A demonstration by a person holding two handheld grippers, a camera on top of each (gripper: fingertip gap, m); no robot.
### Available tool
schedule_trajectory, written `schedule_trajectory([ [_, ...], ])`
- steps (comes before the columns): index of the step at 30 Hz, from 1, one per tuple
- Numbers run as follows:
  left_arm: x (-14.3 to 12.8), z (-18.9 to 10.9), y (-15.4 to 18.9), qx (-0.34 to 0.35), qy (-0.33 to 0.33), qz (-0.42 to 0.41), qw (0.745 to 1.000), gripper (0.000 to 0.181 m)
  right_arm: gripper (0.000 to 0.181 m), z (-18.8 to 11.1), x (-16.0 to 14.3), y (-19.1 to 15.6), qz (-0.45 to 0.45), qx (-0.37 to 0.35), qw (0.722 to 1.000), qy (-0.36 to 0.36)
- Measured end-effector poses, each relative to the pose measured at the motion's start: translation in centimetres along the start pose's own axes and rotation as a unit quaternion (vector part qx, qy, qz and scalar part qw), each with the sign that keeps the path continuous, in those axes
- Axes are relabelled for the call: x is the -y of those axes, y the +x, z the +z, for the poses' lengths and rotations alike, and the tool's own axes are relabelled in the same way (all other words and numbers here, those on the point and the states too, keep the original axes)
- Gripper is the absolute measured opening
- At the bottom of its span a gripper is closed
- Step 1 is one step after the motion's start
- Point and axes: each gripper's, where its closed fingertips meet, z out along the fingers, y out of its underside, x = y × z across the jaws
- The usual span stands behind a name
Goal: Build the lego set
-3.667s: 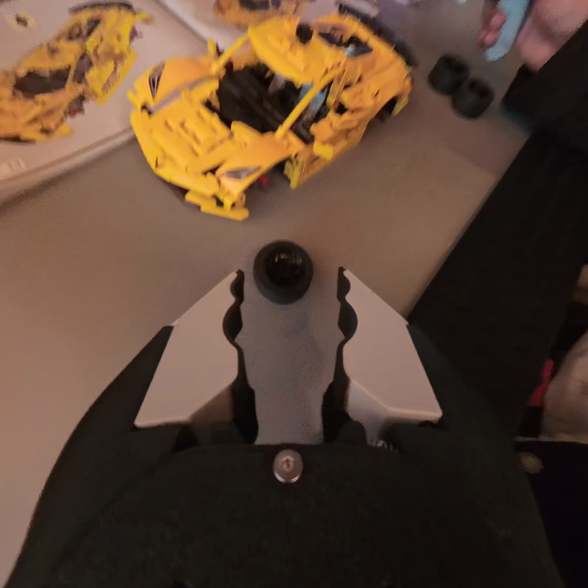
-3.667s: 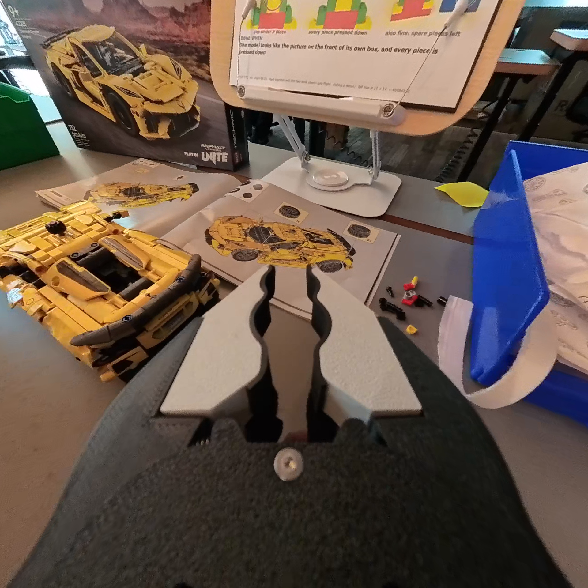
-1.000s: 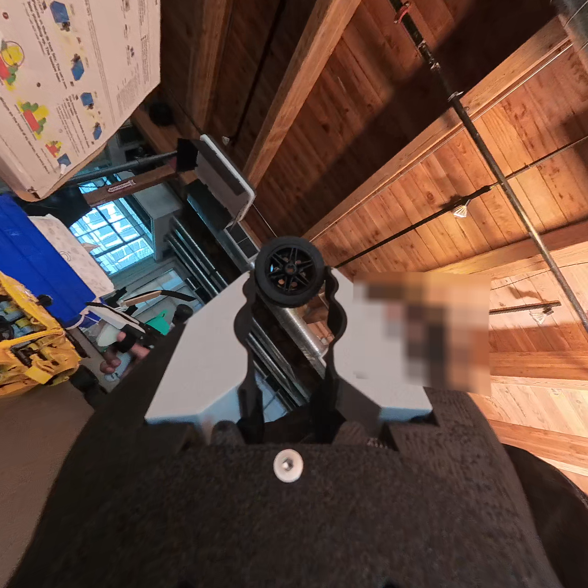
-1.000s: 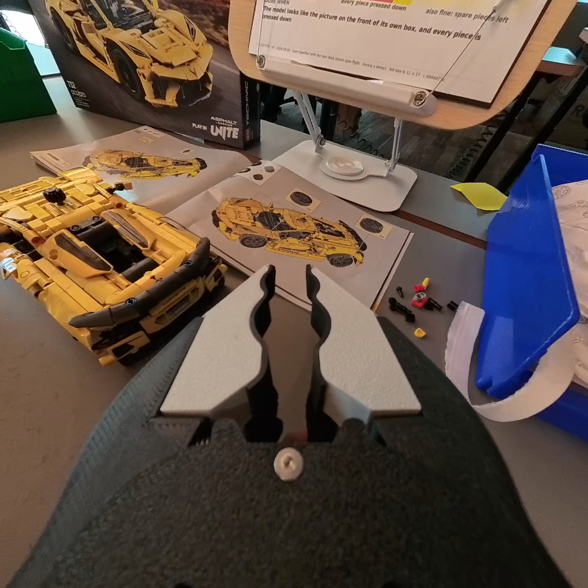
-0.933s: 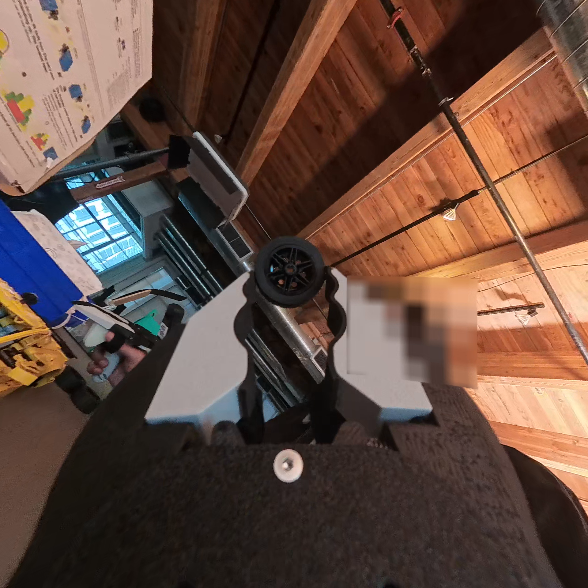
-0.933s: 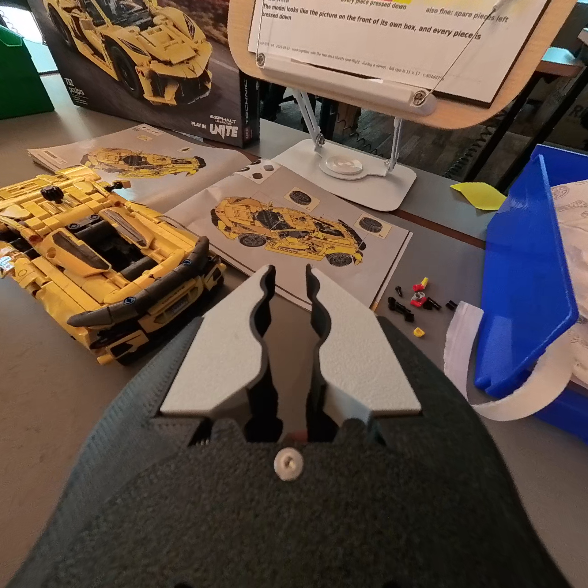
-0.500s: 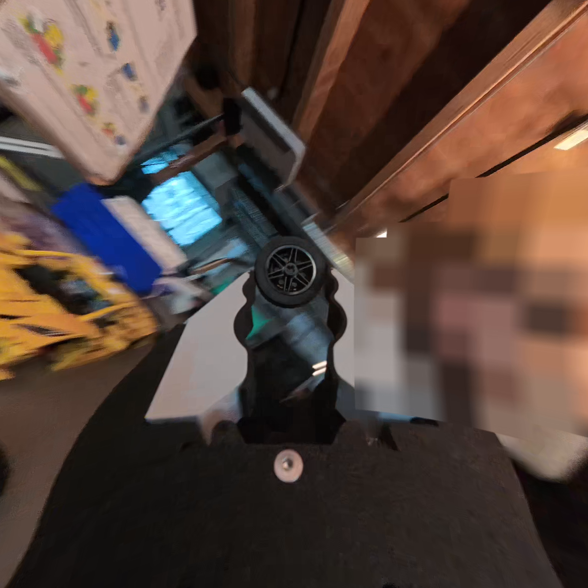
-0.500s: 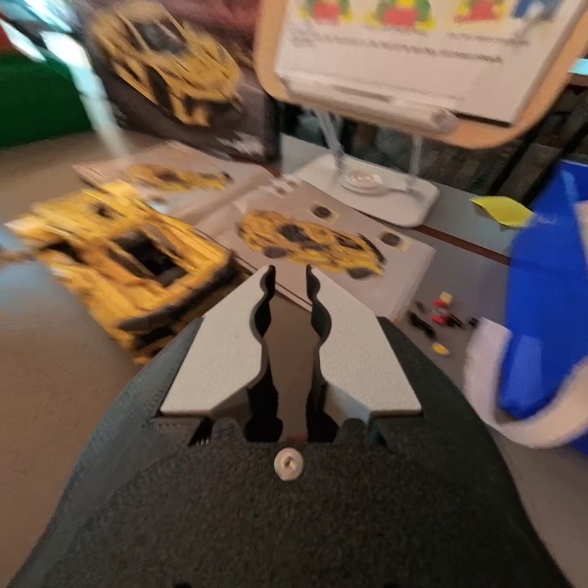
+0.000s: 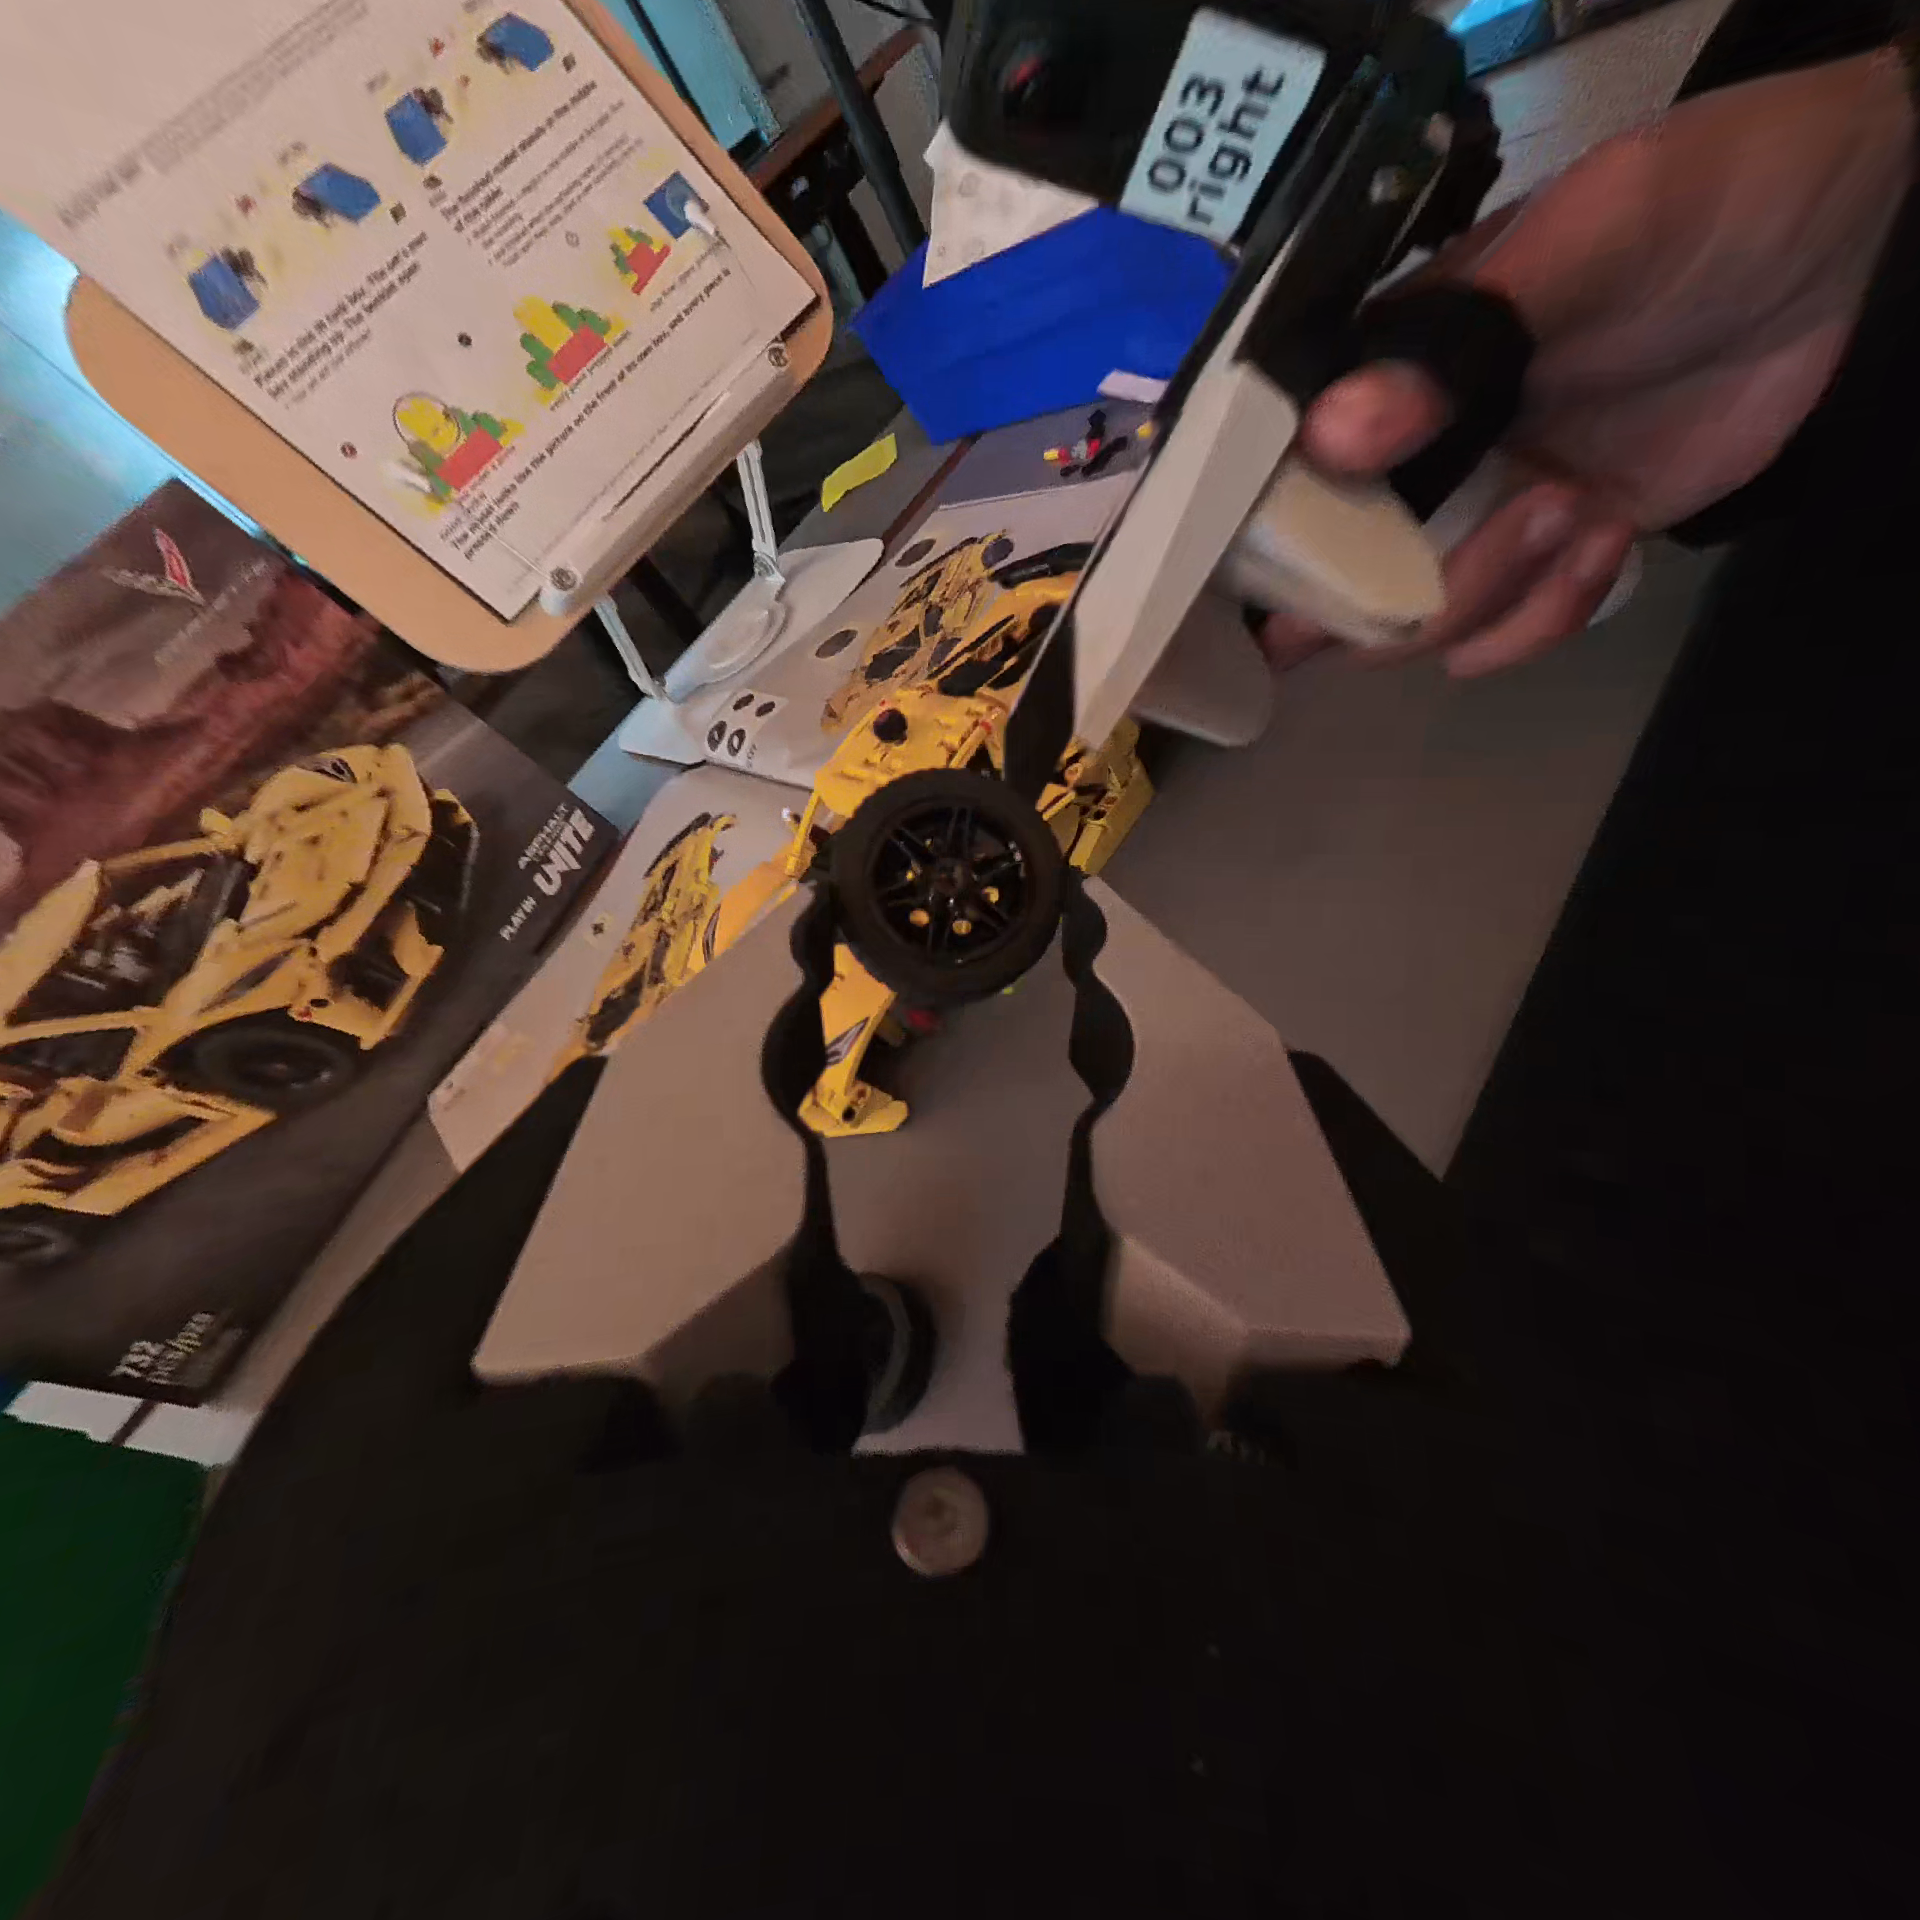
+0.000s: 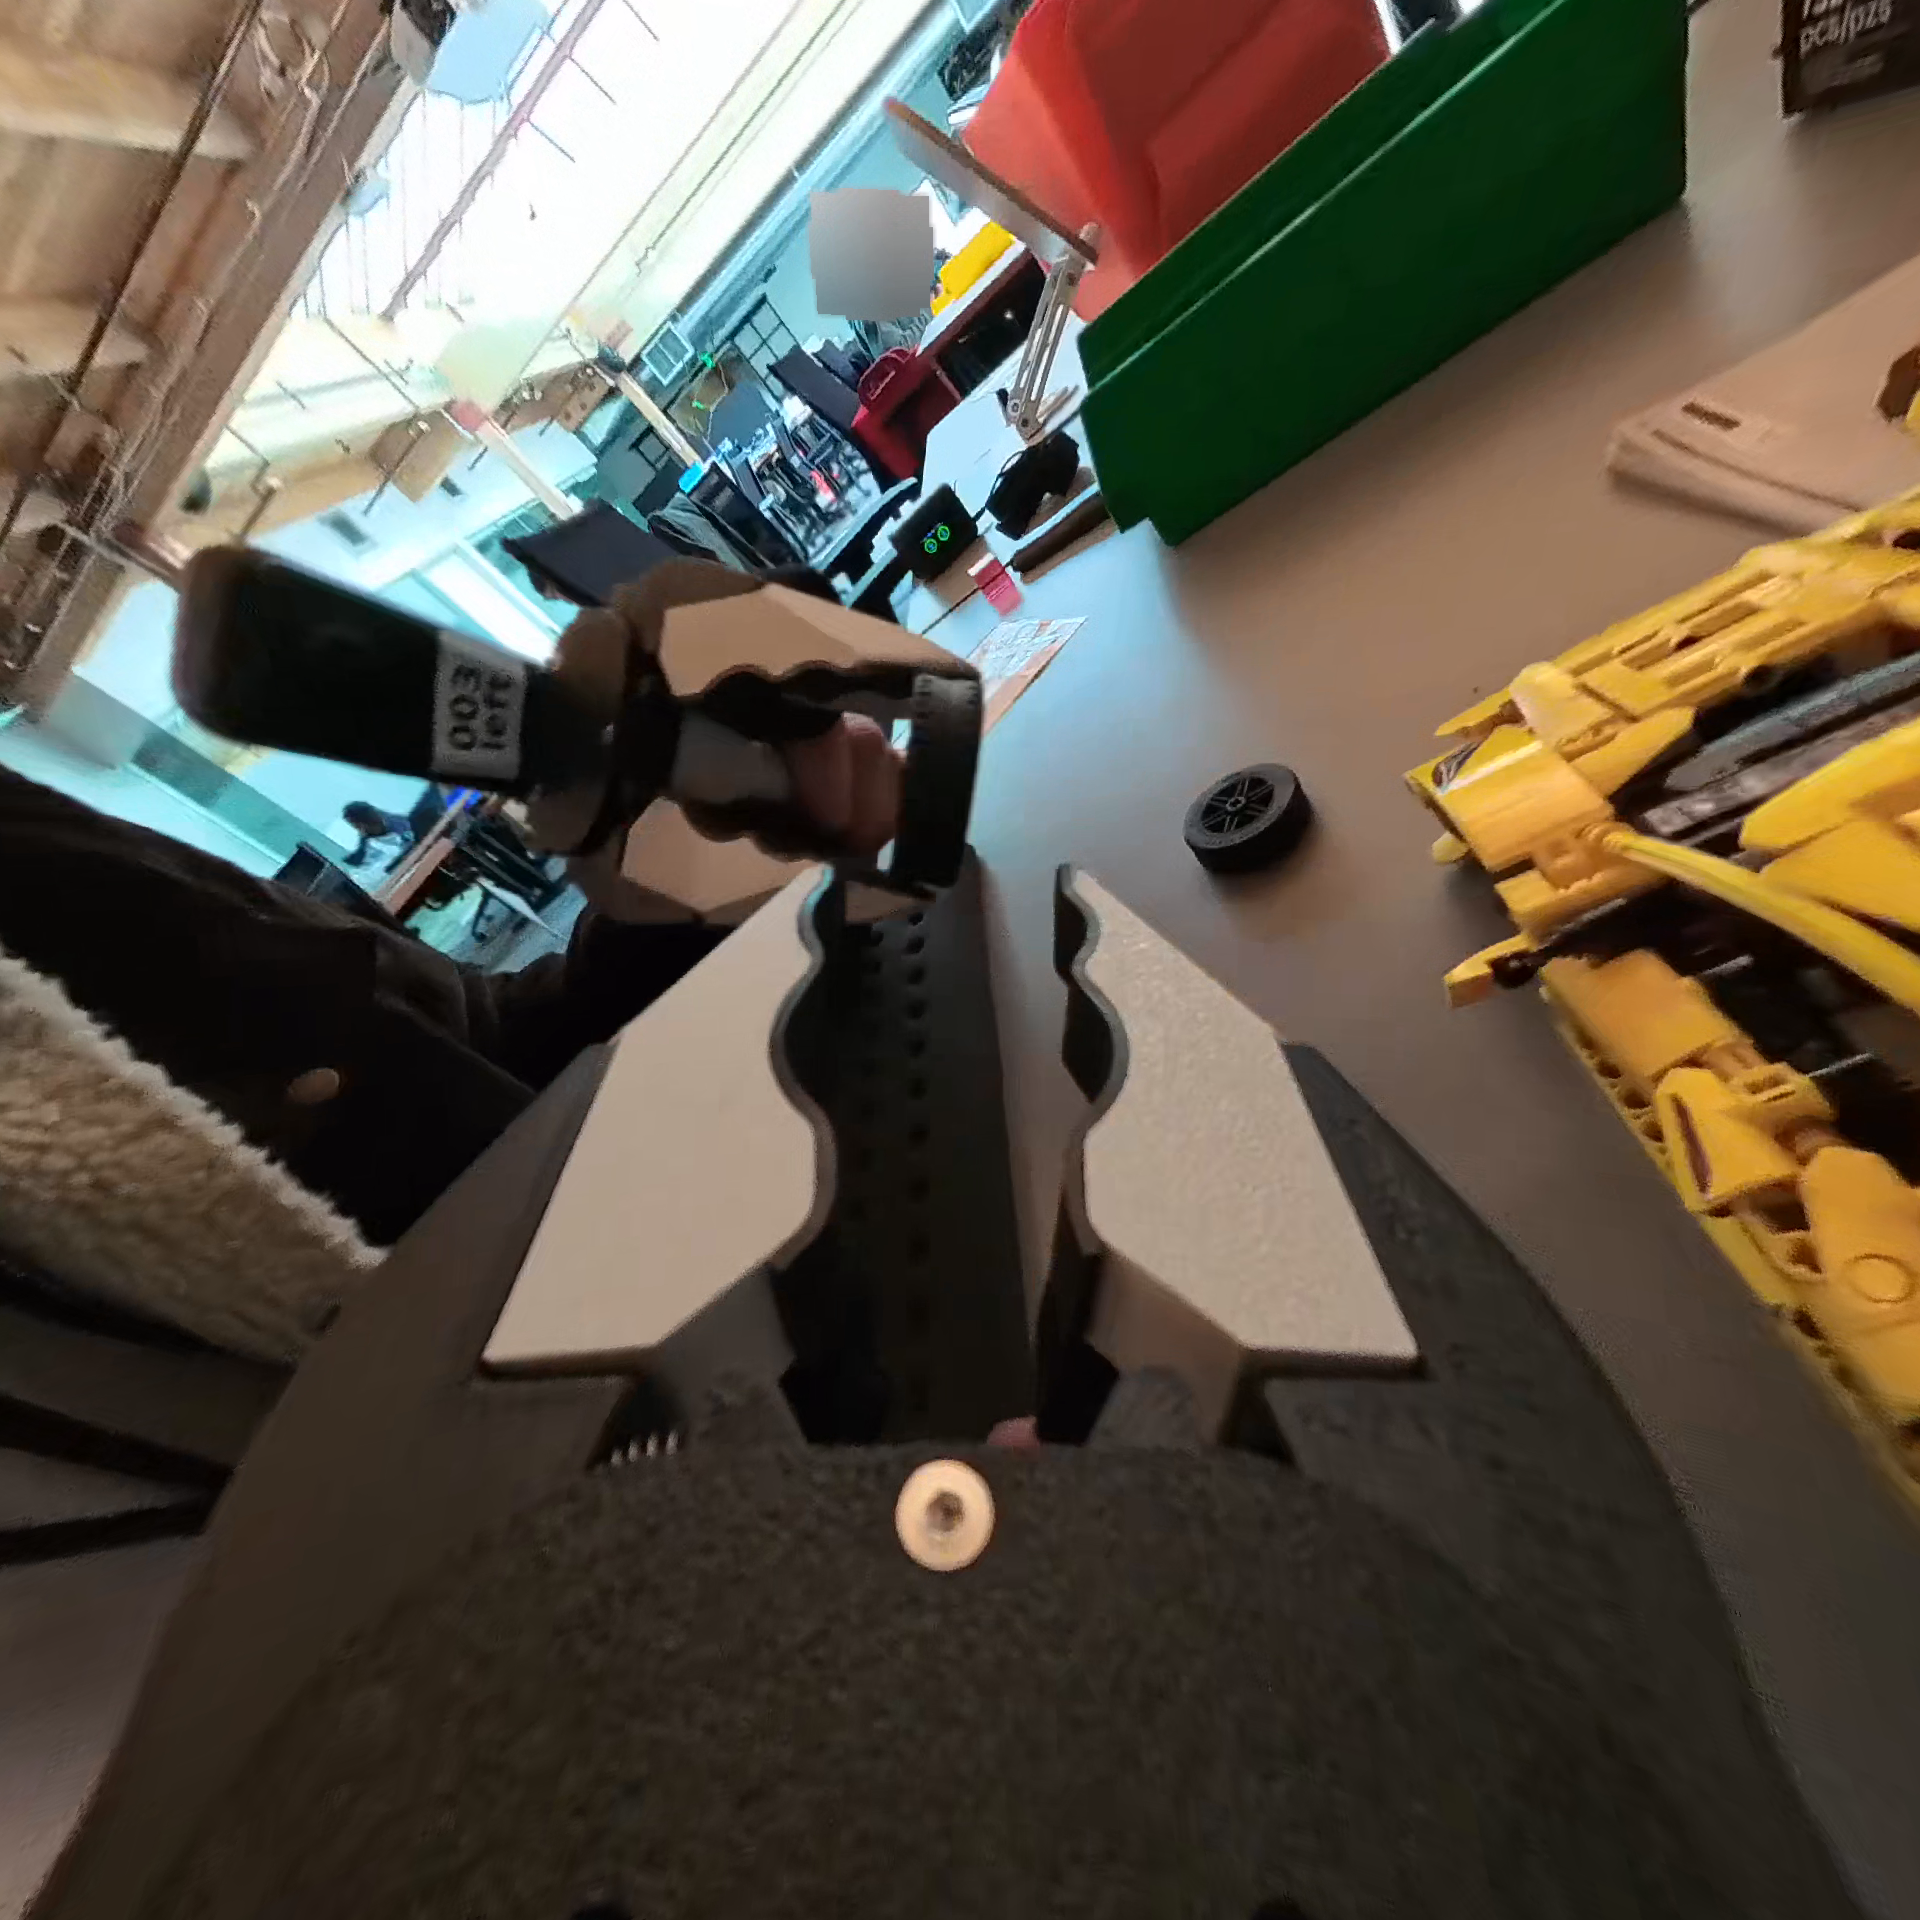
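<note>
Left gripper [image 9: 943,914]: pinching a black wheel [image 9: 948,885] at the fingertips, spoked face toward the camera, held above the bench [image 9: 1382,873]
Right gripper [image 10: 940,883]: fingers spread with a plain gap, nothing between them; tips just beside the tread of the held wheel, contact cannot be told
Hand [image 9: 1652,384]: a person's hand grips the right gripper's handle, seen in the left wrist view
Yellow car model [image 10: 1704,862]: lies on the bench to the right of the right gripper, partly built, black interior exposed
Loose wheel [image 10: 1247,818]: second black wheel flat on the bench, near the model's nose, apart from it
Instruction booklets [image 9: 727,831]: open on the bench beside the model
Set box [image 9: 239,935]: stands at the left, behind the booklets
Blue bin [image 9: 1039,312]: far side of the bench
Green bin [image 10: 1382,260]: on the bench beyond the loose wheel
</note>
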Motion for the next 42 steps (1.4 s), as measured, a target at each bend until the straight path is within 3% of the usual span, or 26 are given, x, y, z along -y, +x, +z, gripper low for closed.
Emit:
schedule_trajectory([
  [7,-0.8,1.2,1.6,0.018,-0.03,0.081,0.996,0.045,0.027,0.8,-0.8,0.2,0.027,0.02,0.999,0.011],
  [10,-0.7,1.5,2.1,0.019,-0.023,0.084,0.996,0.044,0.014,0.4,-0.9,0.7,0.017,0.006,1.0,0.009],
  [13,-0.9,1.8,2.2,0.013,-0.028,0.068,0.997,0.045,0.013,0.3,-1.2,1.2,-0.015,-0.017,1.0,0.0],
  [21,-2.2,2.0,1.7,-0.013,0.018,-0.091,0.996,0.037,0.013,-0.6,-2.0,4.2,-0.107,-0.131,0.985,-0.038],
  [26,-3.7,2.4,1.4,-0.095,0.013,-0.255,0.962,0.038,0.013,-0.1,-3.0,4.7,-0.131,-0.144,0.979,-0.065],
  [30,-3.6,2.1,0.8,-0.128,0.039,-0.316,0.939,0.036,0.013,0.1,-3.1,5.1,-0.134,-0.148,0.977,-0.069],
  [33,-4.3,2.8,0.7,-0.124,0.025,-0.295,0.947,0.032,0.013,0.0,-3.2,6.5,-0.157,-0.191,0.965,-0.085],
  [36,-6.8,3.9,1.8,-0.133,-0.048,-0.24,0.96,0.032,0.014,0.9,-3.6,8.1,-0.219,-0.235,0.939,-0.127],
  [39,-8.8,4.3,2.0,-0.148,-0.1,-0.23,0.957,0.032,0.015,2.5,-5.1,8.9,-0.254,-0.234,0.922,-0.175],
  [42,-9.3,4.5,1.4,-0.155,-0.101,-0.233,0.955,0.026,0.014,2.9,-4.7,9.0,-0.273,-0.234,0.919,-0.164],
])
